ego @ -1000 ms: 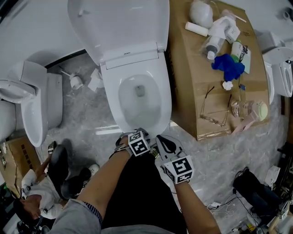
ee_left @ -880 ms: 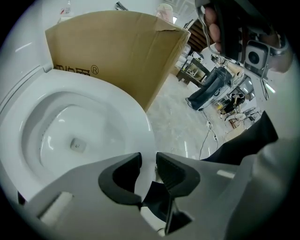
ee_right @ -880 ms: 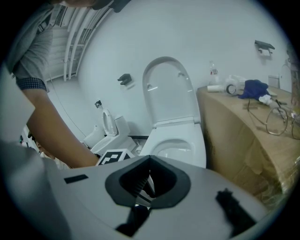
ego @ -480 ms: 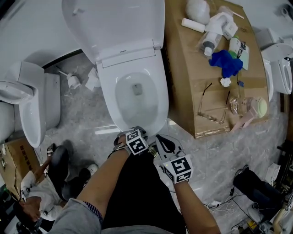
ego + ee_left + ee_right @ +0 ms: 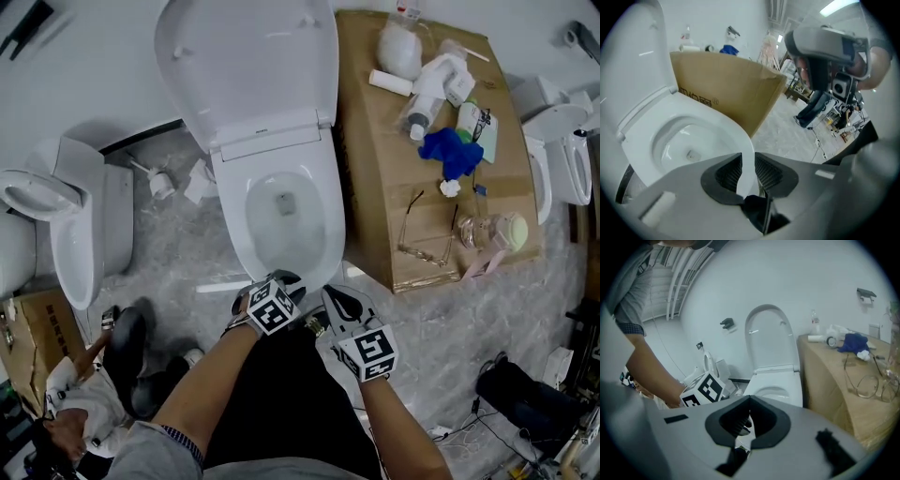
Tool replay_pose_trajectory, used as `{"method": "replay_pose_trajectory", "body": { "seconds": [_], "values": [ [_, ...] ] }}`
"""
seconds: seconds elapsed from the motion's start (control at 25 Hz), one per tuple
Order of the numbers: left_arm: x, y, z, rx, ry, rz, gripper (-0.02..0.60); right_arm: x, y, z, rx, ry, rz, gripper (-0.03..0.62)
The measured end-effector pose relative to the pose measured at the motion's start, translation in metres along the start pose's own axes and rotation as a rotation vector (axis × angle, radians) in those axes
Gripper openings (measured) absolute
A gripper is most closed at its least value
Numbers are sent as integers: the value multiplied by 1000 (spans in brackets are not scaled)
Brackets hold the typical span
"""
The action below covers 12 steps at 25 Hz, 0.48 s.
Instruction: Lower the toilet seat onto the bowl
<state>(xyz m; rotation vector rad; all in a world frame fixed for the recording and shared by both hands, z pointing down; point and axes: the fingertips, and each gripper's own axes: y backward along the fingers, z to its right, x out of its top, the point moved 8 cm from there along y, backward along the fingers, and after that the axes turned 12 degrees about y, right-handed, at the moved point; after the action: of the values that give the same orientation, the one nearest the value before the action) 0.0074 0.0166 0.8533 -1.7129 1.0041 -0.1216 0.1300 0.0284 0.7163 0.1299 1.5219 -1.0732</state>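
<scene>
Seemingly almost done: the toilet seat [image 5: 231,211] lies low over the bowl [image 5: 281,225], its six o'clock edge pinched in the jaws of your left gripper [image 5: 744,163], which have just been closing, while your right gripper [image 5: 747,408] has its jaws together and empty, so only settling and letting go looks left.

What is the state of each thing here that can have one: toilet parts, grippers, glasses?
White plastic toilet lid, raised.
White toilet seat ring, low over the bowl.
Left gripper, jaws just closed further, gripping the seat's front edge.
Right gripper, jaws together, empty.
Thin-framed glasses on the brown cardboard box, arms unfolded.
</scene>
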Motion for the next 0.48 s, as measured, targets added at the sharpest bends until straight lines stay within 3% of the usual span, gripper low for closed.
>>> {"method": "replay_pose_trajectory", "body": {
  "seconds": [0.2,0.48],
  "values": [
    [35,69,11,54,26,197,53,44,18,1,0,30,56,5],
    [80,176,49,132,-11,447,9,108,52,-5,8,98,148,5]
  ]
}}
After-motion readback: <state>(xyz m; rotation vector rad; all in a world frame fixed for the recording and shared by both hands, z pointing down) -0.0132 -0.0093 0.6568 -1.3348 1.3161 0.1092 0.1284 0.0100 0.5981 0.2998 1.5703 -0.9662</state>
